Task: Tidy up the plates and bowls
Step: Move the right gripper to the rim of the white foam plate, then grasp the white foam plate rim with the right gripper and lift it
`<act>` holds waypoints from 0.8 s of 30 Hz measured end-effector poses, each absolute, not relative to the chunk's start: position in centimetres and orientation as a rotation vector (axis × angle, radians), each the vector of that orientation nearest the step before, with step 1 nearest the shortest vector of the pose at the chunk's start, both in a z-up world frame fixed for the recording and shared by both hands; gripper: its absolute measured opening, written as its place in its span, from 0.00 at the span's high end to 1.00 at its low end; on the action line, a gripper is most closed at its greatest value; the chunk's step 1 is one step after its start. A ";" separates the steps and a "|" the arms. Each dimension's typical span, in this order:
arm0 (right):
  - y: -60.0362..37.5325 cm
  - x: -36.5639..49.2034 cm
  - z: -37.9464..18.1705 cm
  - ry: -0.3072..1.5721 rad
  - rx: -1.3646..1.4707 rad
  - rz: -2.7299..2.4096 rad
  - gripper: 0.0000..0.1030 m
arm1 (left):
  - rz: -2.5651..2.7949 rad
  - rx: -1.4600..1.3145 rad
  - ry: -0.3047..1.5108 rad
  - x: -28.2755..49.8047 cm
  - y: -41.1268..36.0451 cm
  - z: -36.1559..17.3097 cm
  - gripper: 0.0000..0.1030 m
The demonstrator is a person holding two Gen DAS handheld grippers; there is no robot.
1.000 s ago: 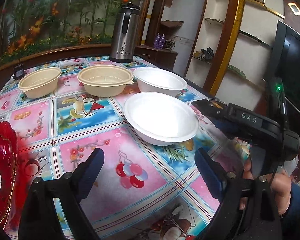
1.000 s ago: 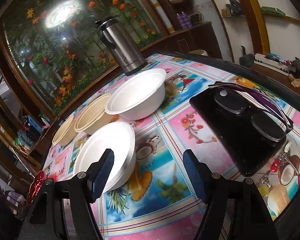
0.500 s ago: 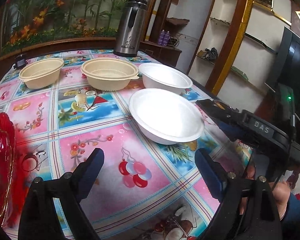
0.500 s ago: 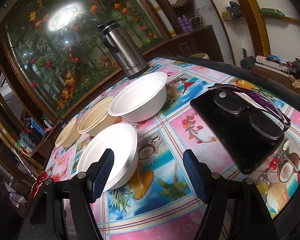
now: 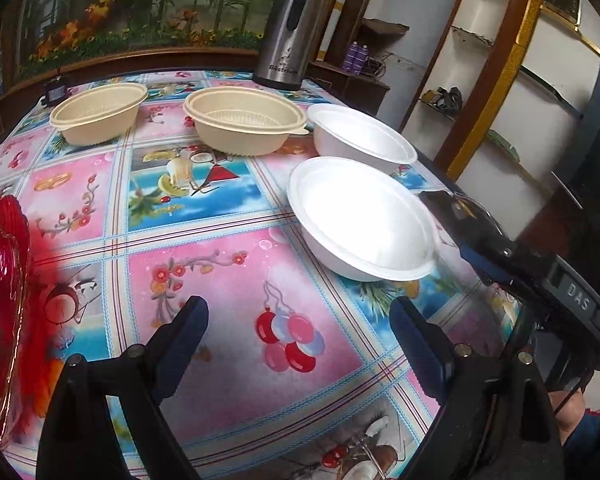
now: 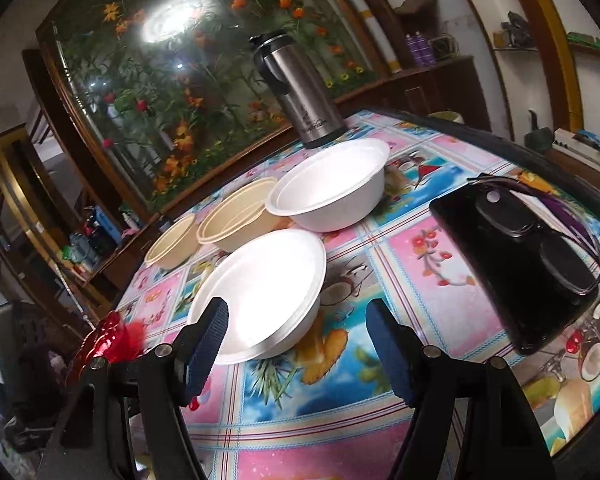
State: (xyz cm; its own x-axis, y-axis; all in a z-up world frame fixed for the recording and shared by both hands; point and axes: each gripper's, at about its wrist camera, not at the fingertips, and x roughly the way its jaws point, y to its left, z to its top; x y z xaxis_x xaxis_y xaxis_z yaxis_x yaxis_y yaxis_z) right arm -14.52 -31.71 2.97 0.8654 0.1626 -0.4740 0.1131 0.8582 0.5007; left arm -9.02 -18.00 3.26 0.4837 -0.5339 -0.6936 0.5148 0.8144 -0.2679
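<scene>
Two white foam bowls and two beige bowls stand on a flowered tablecloth. The near white bowl (image 5: pixel 360 224) (image 6: pixel 264 292) lies ahead and right of my open, empty left gripper (image 5: pixel 300 324). The far white bowl (image 5: pixel 360 140) (image 6: pixel 332 188) sits behind it. The larger beige bowl (image 5: pixel 244 124) (image 6: pixel 236 216) and the smaller beige bowl (image 5: pixel 98 112) (image 6: pixel 172 246) stand further back left. My right gripper (image 6: pixel 296 336) is open and empty, its left finger just in front of the near white bowl's rim.
A steel thermos jug (image 5: pixel 290 28) (image 6: pixel 300 92) stands at the table's far edge. A red glossy tray (image 5: pixel 0 300) lies at the left edge. A black phone with glasses on it (image 6: pixel 520 256) lies at the right. The right gripper's body (image 5: pixel 540 288) shows at the right.
Both grippers have drifted a little closer to the bowls; the near white bowl sits lower and larger in both views. Nothing was taken hold of.
</scene>
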 end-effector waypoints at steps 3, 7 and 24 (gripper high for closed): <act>-32.1 -14.4 2.7 0.540 0.564 0.046 0.27 | -0.614 -0.073 0.856 -8.5 -17.3 3.4 0.11; -32.1 -13.7 3.3 0.560 0.511 0.066 0.27 | -0.619 -0.099 0.911 -7.3 -18.1 3.8 0.15; -32.6 -10.8 2.4 0.694 0.460 0.069 0.60 | -0.593 -0.165 0.984 -2.8 -21.5 3.1 0.43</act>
State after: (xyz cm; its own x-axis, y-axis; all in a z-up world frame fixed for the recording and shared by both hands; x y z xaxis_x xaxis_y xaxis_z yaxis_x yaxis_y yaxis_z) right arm -10.77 -32.61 2.44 0.7706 0.2113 -0.6013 0.0896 0.8981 0.4305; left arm -2.79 -21.53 3.12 0.4108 -0.5409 -0.7339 0.3959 0.8310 -0.3909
